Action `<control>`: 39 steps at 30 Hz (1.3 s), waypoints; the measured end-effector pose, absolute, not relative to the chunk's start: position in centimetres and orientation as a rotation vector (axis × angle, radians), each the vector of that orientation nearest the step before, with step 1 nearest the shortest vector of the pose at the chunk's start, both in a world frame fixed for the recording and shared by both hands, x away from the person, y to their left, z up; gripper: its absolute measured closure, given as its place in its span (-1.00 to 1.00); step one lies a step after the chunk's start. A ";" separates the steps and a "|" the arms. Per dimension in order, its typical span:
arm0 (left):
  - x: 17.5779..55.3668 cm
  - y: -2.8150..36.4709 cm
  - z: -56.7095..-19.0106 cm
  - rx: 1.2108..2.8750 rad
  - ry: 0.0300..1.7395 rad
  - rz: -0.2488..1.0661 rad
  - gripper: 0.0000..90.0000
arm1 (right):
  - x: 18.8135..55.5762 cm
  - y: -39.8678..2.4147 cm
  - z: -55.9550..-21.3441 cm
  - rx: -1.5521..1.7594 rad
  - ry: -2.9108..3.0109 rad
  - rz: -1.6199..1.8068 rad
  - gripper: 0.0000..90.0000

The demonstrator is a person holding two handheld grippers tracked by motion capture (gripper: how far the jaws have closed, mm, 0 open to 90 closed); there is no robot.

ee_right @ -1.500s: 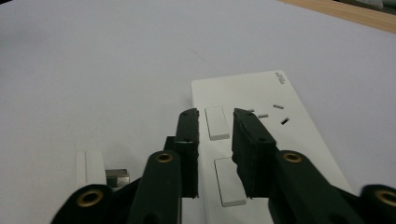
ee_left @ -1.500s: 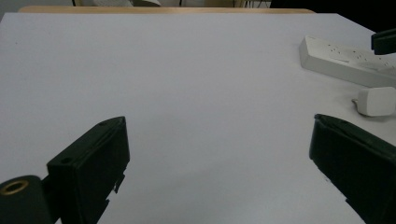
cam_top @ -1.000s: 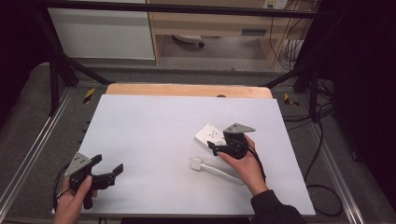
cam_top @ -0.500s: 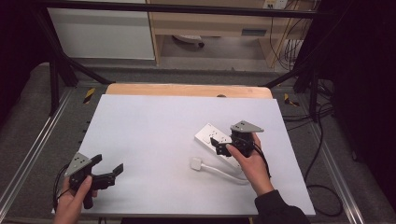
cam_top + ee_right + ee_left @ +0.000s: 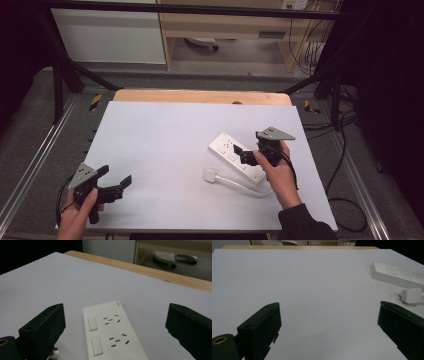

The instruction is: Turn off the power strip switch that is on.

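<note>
Both tools gape over white desk (image 5: 165, 140)
Right tool (image 5: 248, 153) hovers above power strip (image 5: 236, 156); left tool (image 5: 114, 186) holds nothing.

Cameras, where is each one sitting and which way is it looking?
High view: sits above the person's side, looking forward and down at the white table; both hands, left gripper and right gripper show.
Left gripper view: rides the left gripper, looking across the table toward the plug; its open jaws show.
Right gripper view: rides the right gripper, looking down at the power strip; its open jaws show.
All three views share the power strip.
</note>
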State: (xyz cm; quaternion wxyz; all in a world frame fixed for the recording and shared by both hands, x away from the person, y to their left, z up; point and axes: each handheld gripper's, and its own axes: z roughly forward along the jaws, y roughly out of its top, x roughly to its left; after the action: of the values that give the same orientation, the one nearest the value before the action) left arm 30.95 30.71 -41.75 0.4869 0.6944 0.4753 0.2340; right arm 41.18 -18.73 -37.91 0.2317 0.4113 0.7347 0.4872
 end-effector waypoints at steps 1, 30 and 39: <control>30.9 30.7 -41.7 1.685 1.154 0.568 -0.89 | 41.2 -18.9 -37.9 1.132 2.015 1.340 -0.92; 30.8 30.8 -41.6 1.681 1.148 0.560 -0.89 | 38.0 -25.2 -38.3 1.189 1.963 1.330 -0.94; 30.9 30.7 -41.6 1.679 1.149 0.558 -0.89 | 36.9 -27.1 -39.5 1.230 1.941 1.342 -0.93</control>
State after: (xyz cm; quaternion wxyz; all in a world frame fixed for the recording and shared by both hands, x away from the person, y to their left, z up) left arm 30.86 30.74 -41.62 0.4935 0.6921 0.4737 0.2302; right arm 36.88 -27.11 -39.47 0.2380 0.4489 0.7085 0.4899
